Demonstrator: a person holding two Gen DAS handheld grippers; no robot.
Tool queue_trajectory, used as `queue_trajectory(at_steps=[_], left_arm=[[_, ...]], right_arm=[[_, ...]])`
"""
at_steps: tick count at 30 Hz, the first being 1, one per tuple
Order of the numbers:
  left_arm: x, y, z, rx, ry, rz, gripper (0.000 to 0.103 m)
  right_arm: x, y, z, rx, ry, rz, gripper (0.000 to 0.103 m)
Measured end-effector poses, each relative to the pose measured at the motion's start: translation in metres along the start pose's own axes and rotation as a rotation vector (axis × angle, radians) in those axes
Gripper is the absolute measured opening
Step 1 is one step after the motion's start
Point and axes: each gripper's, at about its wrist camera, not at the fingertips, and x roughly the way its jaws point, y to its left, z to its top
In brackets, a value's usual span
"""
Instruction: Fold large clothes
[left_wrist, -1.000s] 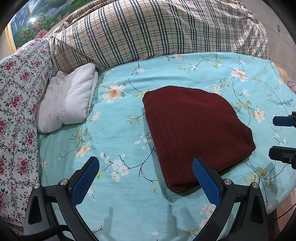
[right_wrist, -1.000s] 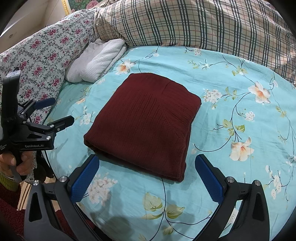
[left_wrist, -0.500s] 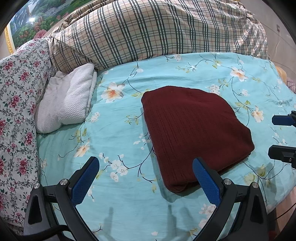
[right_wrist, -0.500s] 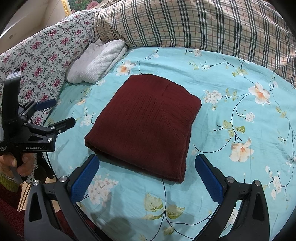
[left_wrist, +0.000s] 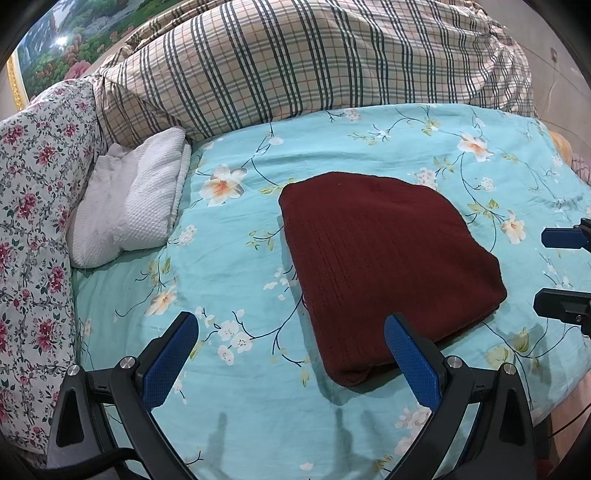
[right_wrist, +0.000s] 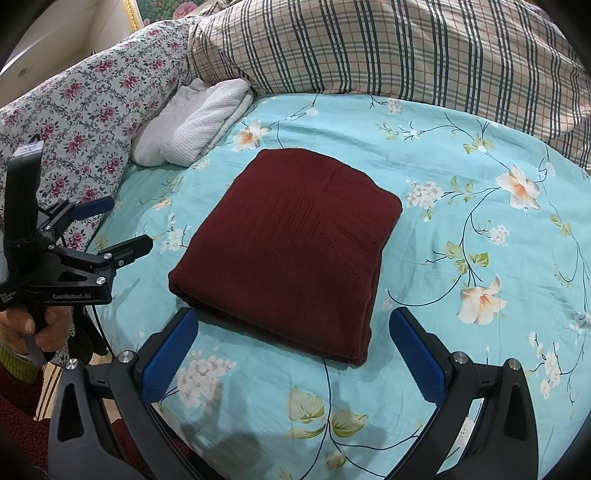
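Observation:
A dark red knit garment (left_wrist: 384, 258) lies folded into a neat rectangle on the turquoise floral bedsheet (left_wrist: 229, 406); it also shows in the right wrist view (right_wrist: 291, 251). My left gripper (left_wrist: 291, 354) is open and empty, held above the sheet at the garment's near left corner. It appears in the right wrist view (right_wrist: 110, 229) at the left. My right gripper (right_wrist: 293, 350) is open and empty above the garment's near edge. Its fingertips (left_wrist: 561, 238) show at the right edge of the left wrist view.
A folded white textured towel (left_wrist: 129, 203) lies at the back left. A plaid quilt (left_wrist: 314, 62) is piled along the back, and a rose-patterned cover (left_wrist: 29, 221) runs down the left side. The bed's edge is near me.
Both grippers have drifted slightly; the view of the garment shifted a little. The garment itself has not moved and both grippers stay open.

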Motion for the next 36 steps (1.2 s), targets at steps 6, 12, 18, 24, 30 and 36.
queue_trajectory(at_steps=[6,12,18,24,30,36], left_arm=[[0.0003,-0.0005,0.0009,0.002,-0.001,-0.002,0.101],[0.0015,-0.0005,0.0032,0.006,-0.001,-0.006,0.101],[0.0012,-0.0010,0.0034,0.006,-0.002,-0.005,0.101],[0.0012,-0.0013,0.0034,0.007,-0.001,-0.005,0.101],[0.0036,-0.0009,0.0050,0.011,-0.001,-0.006,0.101],[0.0066,-0.0004,0.0060,0.012,0.002,-0.006,0.101]], right_arm=[[-0.0004,0.0004,0.0008,0.001,-0.001,0.001,0.103],[0.0001,-0.0012,0.0020,0.000,0.000,0.002,0.103],[0.0000,-0.0014,0.0018,0.000,0.000,0.003,0.103],[0.0003,-0.0018,0.0021,-0.001,-0.001,0.004,0.103],[0.0007,-0.0017,0.0029,0.001,-0.001,0.003,0.103],[0.0037,-0.0046,0.0033,0.007,0.002,0.004,0.103]])
